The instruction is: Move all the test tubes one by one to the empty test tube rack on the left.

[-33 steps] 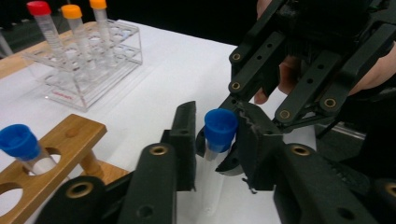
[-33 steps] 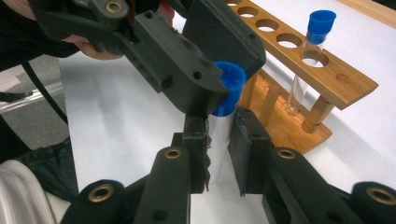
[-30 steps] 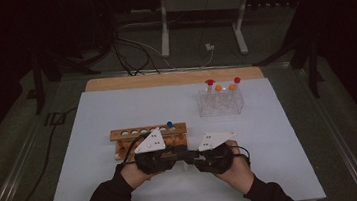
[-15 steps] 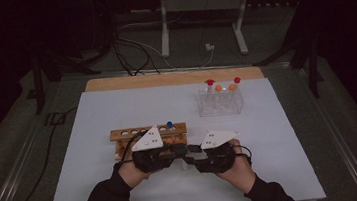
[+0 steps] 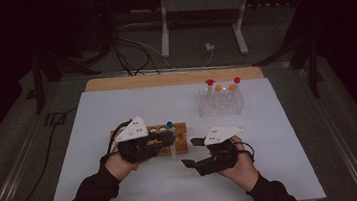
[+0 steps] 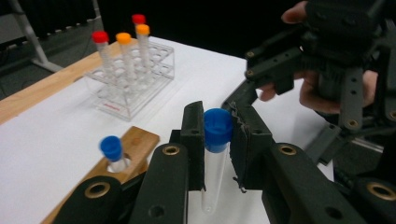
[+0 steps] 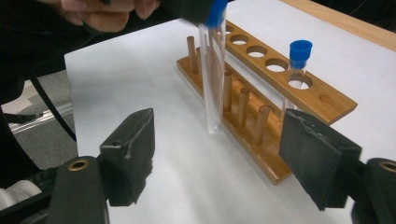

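My left gripper (image 6: 217, 140) is shut on a clear tube with a blue cap (image 6: 217, 127), gripping it just below the cap, and the tube hangs upright above the white mat. In the high view the left gripper (image 5: 172, 141) sits in front of the wooden rack (image 5: 181, 128), where another blue-capped tube (image 5: 169, 125) stands. My right gripper (image 7: 219, 144) is open; its jaws have just been opening and nothing is between them. The held tube (image 7: 212, 88) hangs beyond them, beside the wooden rack (image 7: 308, 95). In the high view the right gripper (image 5: 192, 153) lies to the right of the left one.
A clear plastic rack (image 5: 221, 103) with red- and orange-capped tubes stands at the back right of the white mat (image 5: 284, 170). A wooden strip (image 5: 174, 78) runs along the mat's far edge. Cables and a metal stand's legs (image 5: 165, 36) lie beyond the table.
The two grippers stood tip to tip; now they are apart. The right jaws have opened. The left gripper has risen and drawn left toward the wooden rack with the tube.
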Demonstrator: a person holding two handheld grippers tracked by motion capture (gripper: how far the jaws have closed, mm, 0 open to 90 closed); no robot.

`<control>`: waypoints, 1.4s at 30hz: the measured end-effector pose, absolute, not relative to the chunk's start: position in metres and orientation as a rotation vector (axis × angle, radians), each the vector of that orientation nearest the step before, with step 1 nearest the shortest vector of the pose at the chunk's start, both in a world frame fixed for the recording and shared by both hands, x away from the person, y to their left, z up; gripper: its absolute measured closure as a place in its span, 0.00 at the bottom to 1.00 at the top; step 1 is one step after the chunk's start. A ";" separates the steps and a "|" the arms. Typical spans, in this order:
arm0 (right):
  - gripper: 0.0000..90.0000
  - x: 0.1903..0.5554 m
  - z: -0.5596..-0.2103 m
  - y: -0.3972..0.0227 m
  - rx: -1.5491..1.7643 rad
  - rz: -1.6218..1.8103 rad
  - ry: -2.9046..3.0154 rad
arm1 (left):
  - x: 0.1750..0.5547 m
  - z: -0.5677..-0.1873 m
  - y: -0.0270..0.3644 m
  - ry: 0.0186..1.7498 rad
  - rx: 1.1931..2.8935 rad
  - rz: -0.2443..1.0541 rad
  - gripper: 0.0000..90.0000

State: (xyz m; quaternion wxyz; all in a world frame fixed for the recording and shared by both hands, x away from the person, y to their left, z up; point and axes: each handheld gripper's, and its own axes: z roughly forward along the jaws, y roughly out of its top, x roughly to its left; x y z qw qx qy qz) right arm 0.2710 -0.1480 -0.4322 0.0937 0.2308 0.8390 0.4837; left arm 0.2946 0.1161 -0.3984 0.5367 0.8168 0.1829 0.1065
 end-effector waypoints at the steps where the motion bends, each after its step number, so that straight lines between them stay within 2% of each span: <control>1: 0.27 0.271 -0.432 -0.148 0.686 1.434 2.480 | 0.296 -0.396 0.118 0.434 1.944 0.259 0.86; 10: 0.01 0.272 -0.429 -0.156 0.701 1.506 2.440 | 0.308 -0.380 0.131 0.468 1.919 0.326 0.86; 25: 0.00 0.273 -0.425 -0.165 0.705 1.498 2.415 | 0.343 -0.384 0.137 0.542 1.879 0.411 0.86; 42: 0.00 0.274 -0.427 -0.167 0.716 1.499 2.432 | 0.358 -0.427 0.130 0.605 1.934 0.356 0.86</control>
